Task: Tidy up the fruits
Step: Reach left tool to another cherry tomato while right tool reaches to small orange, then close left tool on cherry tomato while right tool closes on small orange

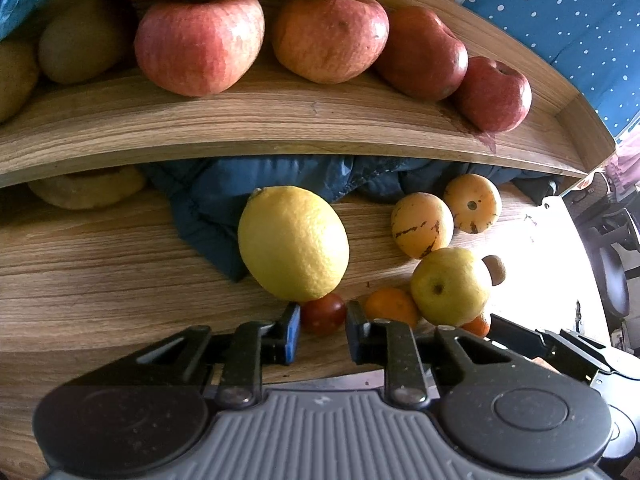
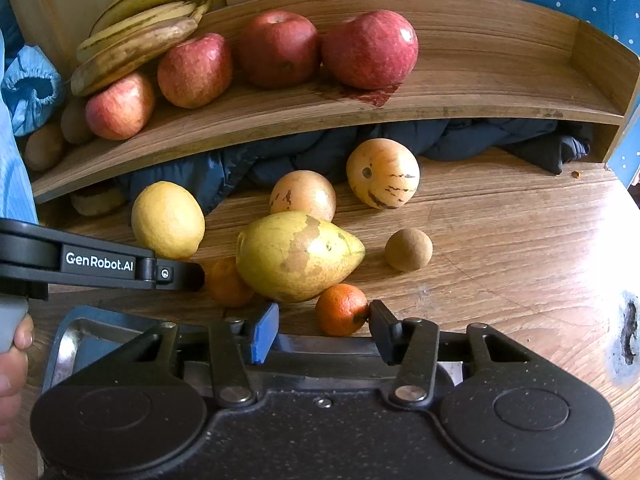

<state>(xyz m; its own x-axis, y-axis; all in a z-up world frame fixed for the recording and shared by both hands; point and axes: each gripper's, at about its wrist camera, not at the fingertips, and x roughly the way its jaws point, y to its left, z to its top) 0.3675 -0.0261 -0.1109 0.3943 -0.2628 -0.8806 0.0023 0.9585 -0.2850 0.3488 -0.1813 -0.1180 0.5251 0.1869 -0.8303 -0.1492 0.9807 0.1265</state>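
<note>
My left gripper is shut on a small dark red fruit that rests on the wooden table, just in front of a big lemon. My right gripper stands open around a mandarin. Its right finger touches the peel and the blue pad on the left is clear of it. Behind the mandarin lie a yellow pear-shaped fruit, a second mandarin, two striped yellow melons and a small brown ball-shaped fruit.
A wooden shelf above the table carries red apples, bananas and kiwis. A dark blue jacket is stuffed under it. A metal tray lies beneath my right gripper. A person's hand is at the left edge.
</note>
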